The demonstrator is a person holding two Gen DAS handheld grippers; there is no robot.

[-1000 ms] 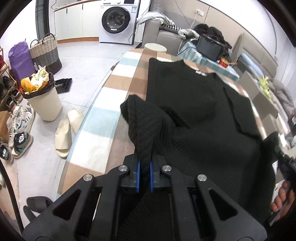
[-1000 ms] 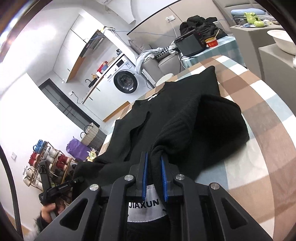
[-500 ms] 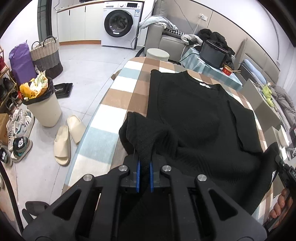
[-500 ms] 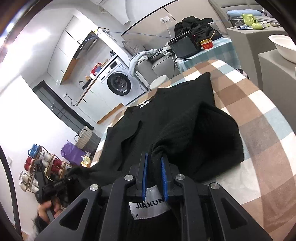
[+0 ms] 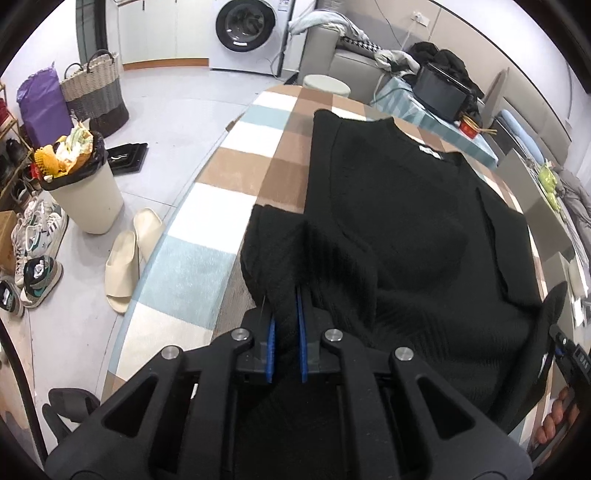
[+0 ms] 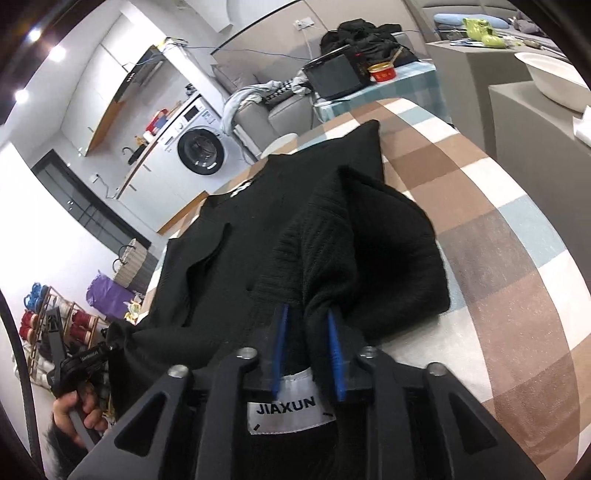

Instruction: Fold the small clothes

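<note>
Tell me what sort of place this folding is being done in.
Most likely a lived-in home, an open laundry and living area: a washing machine under white cabinets, a grey sofa heaped with clothes, and slippers beside a full bin.

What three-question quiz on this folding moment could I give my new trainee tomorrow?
1. True or false: the left gripper is empty.
2. What is the right gripper pinching: A) black sweater, B) slipper, C) basket?
3. What covers the table under the garment?

Key: 1. False, it grips the same sweater. 2. A. 3. A checked cloth in brown, white and blue.
</note>
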